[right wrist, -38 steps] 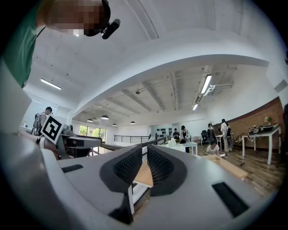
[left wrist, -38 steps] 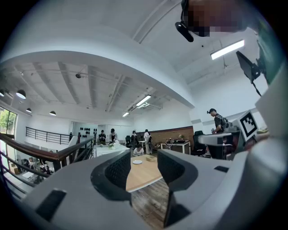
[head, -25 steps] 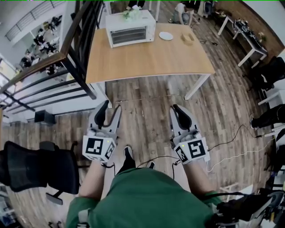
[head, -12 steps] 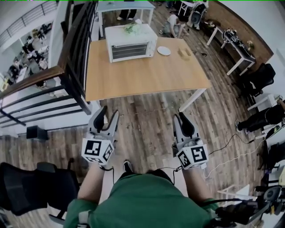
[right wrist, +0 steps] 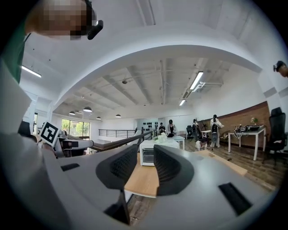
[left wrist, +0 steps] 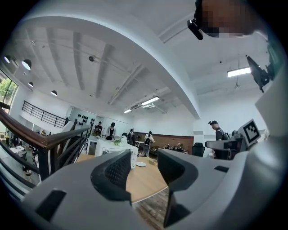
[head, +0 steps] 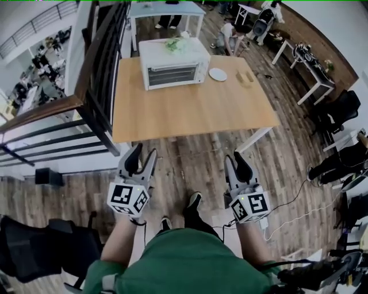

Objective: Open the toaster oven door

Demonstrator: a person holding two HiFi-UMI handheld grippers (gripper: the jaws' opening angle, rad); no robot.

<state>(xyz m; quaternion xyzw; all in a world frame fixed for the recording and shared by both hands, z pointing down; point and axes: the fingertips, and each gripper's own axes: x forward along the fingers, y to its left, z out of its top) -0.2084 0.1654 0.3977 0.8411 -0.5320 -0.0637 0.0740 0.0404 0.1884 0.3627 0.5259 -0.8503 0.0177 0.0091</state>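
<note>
Your green top [head: 184, 267] fills the bottom of the head view, one shoe [head: 194, 202] stepping out on the wood floor [head: 184, 166]. A black office chair [head: 34, 252] sits at your left.

The left gripper [head: 141, 155] is held low over the floor, marker cube toward you. Its jaws are apart, and the left gripper view shows only the table and floor through the gap. The right gripper [head: 237, 158] is level with it, well apart from it. Its jaws are also apart, with a narrower gap, and the right gripper view shows the oven far off between the pads. Neither gripper touches anything.

The wooden table [head: 195, 109] starts just past the fingertips. A dark railing [head: 98, 74] runs along its left side.

The toaster oven [head: 174, 63] is white and stands at the table's far edge, left of centre. It faces you with the door shut, well apart from both grippers. A green sprig [head: 174, 45] lies on its top. A white plate [head: 218, 74] is just right of the oven, and a small pale object [head: 246, 77] is further right; can't tell what it is.

Beyond that are another table [head: 164, 8] and several people [head: 230, 34].
</note>
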